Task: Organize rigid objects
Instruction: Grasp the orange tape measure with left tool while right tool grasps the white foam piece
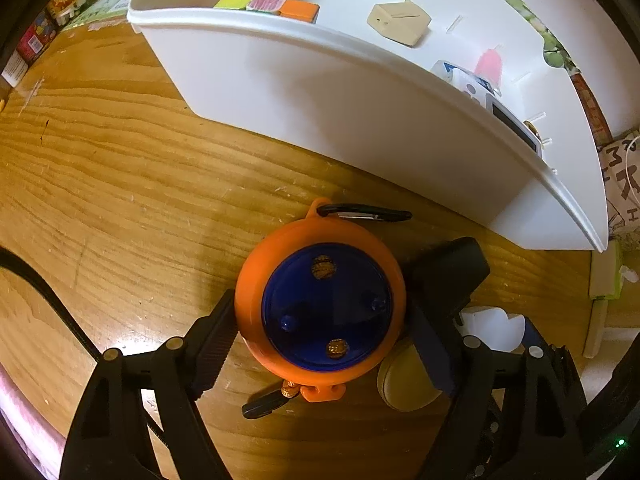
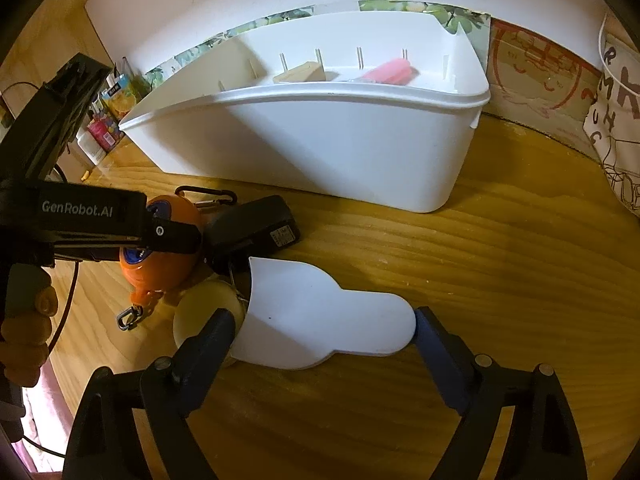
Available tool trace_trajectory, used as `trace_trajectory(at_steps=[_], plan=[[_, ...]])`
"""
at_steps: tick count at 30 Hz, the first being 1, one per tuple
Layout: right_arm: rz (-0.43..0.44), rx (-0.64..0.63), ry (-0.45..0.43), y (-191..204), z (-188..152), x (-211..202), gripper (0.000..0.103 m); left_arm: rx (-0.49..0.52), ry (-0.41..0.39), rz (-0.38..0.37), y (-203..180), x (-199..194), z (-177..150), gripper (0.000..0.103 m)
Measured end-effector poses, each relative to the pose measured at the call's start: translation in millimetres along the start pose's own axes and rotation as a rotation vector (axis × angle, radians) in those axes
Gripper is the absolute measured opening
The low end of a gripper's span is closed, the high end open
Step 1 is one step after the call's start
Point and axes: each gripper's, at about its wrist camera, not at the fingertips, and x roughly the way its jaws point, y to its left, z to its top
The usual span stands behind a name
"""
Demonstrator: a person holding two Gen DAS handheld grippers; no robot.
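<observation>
While several pieces already fill the white bin [image 1: 304, 92] at twelve o'clock, closing left tongs [image 1: 320, 334] around orange case [image 1: 320, 308], right tongs [image 2: 324, 334] around white plate [image 2: 320, 316], neither gripped.

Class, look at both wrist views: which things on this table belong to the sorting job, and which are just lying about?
Part of the job:
- white bin, already holding blocks
- orange round case, between the left gripper fingers
- white flat piece, between the right gripper fingers
- black adapter
- cream disc

Lying about:
- cartons by the wall
- printed cloth
</observation>
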Motion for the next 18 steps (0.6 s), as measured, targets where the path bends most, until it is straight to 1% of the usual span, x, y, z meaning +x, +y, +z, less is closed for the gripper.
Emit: trace_trajectory(at_steps=[6, 12, 18], plan=[[0.0, 0.035, 0.004, -2, -2, -3, 0.089, 0.021, 0.0, -0.003, -5, -6, -3, 0.083], [-0.019, 0.088, 0.003, -2, -7, -8, 0.089, 0.034, 0.018, -0.006, 3, -9, -8, 0.083], [-0.07, 0.101, -0.014, 9, -19, -18, 0.089, 0.079, 0.046, -0.007, 16, -15, -22, 0.083]])
